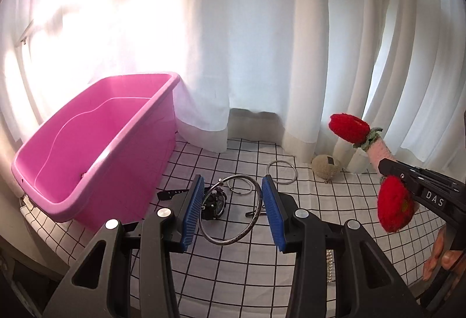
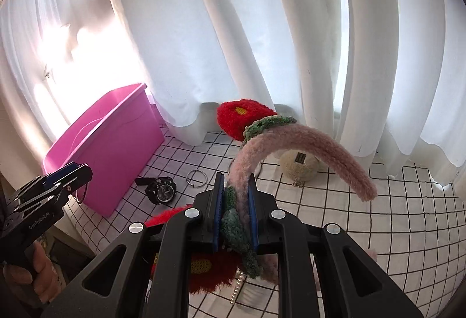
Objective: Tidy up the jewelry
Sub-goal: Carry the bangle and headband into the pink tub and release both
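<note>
A fuzzy pink knitted headband with red crochet flowers (image 2: 291,143) is clamped between the blue pads of the right tool (image 2: 235,219), arching up and rightward above the grid-patterned counter (image 2: 378,216). A large silver metal ring (image 1: 233,216) is gripped by the left tool (image 1: 234,214), beside the pink plastic tub (image 1: 96,149).

Your desk (image 2: 407,201) | bin (image 2: 110,149) at left edge | watch (image 2: 161,189) just right of it | ring (image 2: 198,178) beyond | pouch (image 2: 300,165) at back edge by curtain (image 2: 233,26)
</note>
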`<state>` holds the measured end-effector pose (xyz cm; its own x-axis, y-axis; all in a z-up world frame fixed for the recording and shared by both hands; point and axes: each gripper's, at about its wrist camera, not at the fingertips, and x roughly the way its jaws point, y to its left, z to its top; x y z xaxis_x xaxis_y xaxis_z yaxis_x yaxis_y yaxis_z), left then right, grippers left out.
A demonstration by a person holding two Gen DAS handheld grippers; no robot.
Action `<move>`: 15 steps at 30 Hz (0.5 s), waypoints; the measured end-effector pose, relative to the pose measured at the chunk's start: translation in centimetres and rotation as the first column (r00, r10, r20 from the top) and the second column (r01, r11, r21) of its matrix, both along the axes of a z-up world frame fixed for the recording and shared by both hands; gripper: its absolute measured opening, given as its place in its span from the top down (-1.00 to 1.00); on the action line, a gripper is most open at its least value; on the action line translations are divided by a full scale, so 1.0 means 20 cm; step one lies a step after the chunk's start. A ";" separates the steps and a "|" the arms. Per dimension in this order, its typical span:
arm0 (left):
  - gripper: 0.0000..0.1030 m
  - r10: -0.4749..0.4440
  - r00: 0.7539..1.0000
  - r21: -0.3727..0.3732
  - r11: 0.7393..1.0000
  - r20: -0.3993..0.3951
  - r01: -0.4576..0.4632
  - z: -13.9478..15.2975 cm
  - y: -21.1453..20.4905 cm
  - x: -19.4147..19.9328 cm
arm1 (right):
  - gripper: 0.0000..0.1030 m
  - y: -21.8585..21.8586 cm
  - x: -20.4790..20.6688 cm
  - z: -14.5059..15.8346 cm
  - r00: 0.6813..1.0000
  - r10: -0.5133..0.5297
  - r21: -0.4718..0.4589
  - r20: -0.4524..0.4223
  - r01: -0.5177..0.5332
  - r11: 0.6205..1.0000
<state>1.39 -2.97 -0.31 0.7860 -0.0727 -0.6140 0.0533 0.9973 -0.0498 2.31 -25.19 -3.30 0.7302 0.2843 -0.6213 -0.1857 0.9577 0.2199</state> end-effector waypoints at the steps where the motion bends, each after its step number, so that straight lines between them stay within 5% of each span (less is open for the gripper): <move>1: 0.22 0.009 1.000 0.000 1.000 0.012 -0.009 0.04 0.03 0.00 | 0.71 0.04 0.01 0.04 1.000 0.013 0.005 0.013 -0.013 1.000; 15: 0.22 0.189 0.970 0.021 0.981 0.153 -0.194 0.42 0.68 0.09 | 0.71 0.82 0.29 0.49 0.943 0.278 -0.010 0.182 -0.281 0.960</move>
<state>3.16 10.71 8.16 0.8660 0.1082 -0.4882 -0.1350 0.9907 -0.0199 8.08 -8.70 6.46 0.7192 0.5015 -0.4809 -0.4829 0.8584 0.1731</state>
